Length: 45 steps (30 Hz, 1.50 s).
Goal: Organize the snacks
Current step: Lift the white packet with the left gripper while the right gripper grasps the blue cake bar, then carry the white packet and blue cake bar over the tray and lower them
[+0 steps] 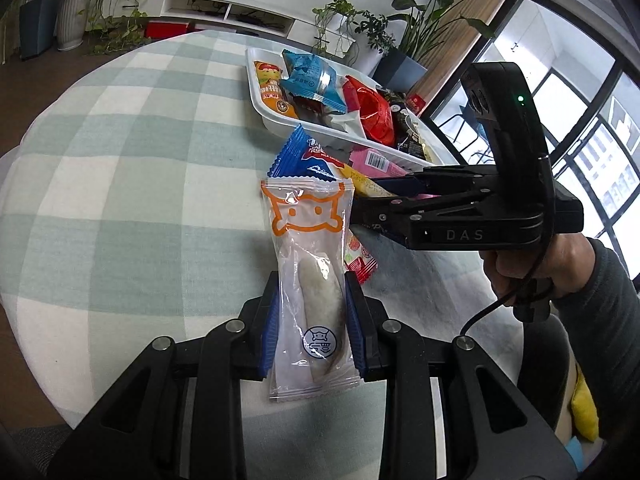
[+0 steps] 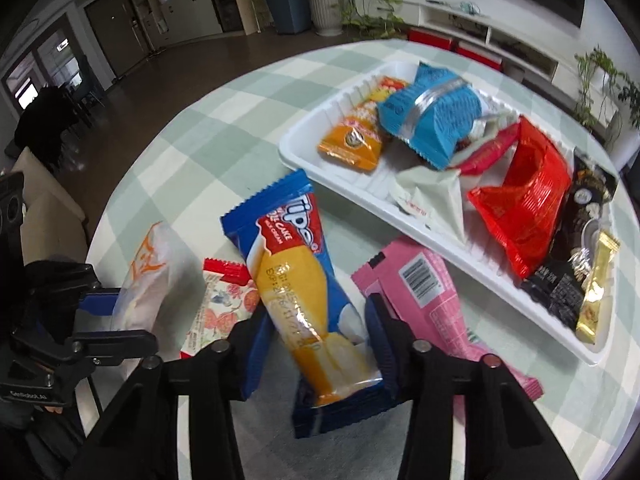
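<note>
My left gripper (image 1: pixel 312 284) is shut on a clear packet with an orange cat print (image 1: pixel 308 248) and holds it above the checked tablecloth (image 1: pixel 132 184). The same packet (image 2: pixel 148 280) shows at the left of the right wrist view, in the left gripper (image 2: pixel 120 312). My right gripper (image 2: pixel 316 308) points down at the table, its blue pads pressed against the sides of a blue and yellow roll cake packet (image 2: pixel 296 272). In the left wrist view the right gripper (image 1: pixel 360 196) reaches in from the right over that blue packet (image 1: pixel 304 160). The white tray (image 2: pixel 304 160) lies behind.
The tray (image 1: pixel 256 92) holds a light blue packet (image 2: pixel 432 116), an orange one (image 2: pixel 352 140), a red one (image 2: pixel 524 208), a black one (image 2: pixel 580 240) and a gold bar (image 2: pixel 596 292). A pink packet (image 2: pixel 420 292) and a red floral packet (image 2: pixel 224 300) lie beside the roll cake.
</note>
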Each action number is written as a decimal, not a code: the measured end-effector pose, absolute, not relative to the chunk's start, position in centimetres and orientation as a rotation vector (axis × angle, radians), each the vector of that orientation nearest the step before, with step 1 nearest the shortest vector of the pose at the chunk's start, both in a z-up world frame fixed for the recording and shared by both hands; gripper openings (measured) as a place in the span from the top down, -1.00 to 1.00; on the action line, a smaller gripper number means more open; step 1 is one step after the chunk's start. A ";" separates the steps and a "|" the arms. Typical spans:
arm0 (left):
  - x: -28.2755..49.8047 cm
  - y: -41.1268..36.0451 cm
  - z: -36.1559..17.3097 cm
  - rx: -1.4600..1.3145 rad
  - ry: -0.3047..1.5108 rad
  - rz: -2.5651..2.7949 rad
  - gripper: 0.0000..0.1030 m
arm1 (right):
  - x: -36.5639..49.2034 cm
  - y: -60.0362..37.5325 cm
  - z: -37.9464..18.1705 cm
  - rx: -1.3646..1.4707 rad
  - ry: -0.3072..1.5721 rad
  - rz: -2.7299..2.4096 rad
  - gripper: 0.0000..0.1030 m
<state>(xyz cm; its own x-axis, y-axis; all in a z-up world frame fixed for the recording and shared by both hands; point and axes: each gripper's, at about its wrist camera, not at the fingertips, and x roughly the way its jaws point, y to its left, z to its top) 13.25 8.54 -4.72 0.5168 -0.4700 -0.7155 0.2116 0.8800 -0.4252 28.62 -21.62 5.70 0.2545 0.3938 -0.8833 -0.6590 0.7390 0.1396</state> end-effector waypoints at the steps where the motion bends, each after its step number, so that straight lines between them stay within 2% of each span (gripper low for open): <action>1: 13.3 8.5 -4.7 -0.300 0.945 -0.416 0.47 | 28.5 -21.4 5.7 -0.301 1.097 0.724 0.08; 4: 13.3 8.5 -4.8 -0.295 0.947 -0.416 0.47 | 27.6 -20.2 5.7 -0.398 1.077 0.714 0.08; 8: 13.2 8.4 -4.8 -0.294 0.948 -0.416 0.47 | 26.9 -19.9 5.9 -0.416 1.079 0.721 0.35; 10: 13.2 8.3 -4.8 -0.289 0.949 -0.417 0.47 | 26.1 -20.0 5.9 -0.428 1.072 0.716 0.37; 18: 13.2 8.3 -4.9 -0.287 0.946 -0.421 0.47 | 22.5 -22.8 6.0 -0.284 1.065 0.669 0.39; 31: 13.0 8.2 -3.8 -0.327 0.917 -0.459 0.47 | 17.1 -31.5 8.4 0.120 0.928 0.500 0.39; 38: 14.4 7.6 -0.3 -0.293 0.863 -0.471 0.47 | 18.4 -35.6 11.6 0.204 0.847 0.431 0.39; 45: 19.1 6.1 4.5 -0.210 0.796 -0.486 0.47 | 21.7 -36.8 15.8 0.214 0.762 0.403 0.40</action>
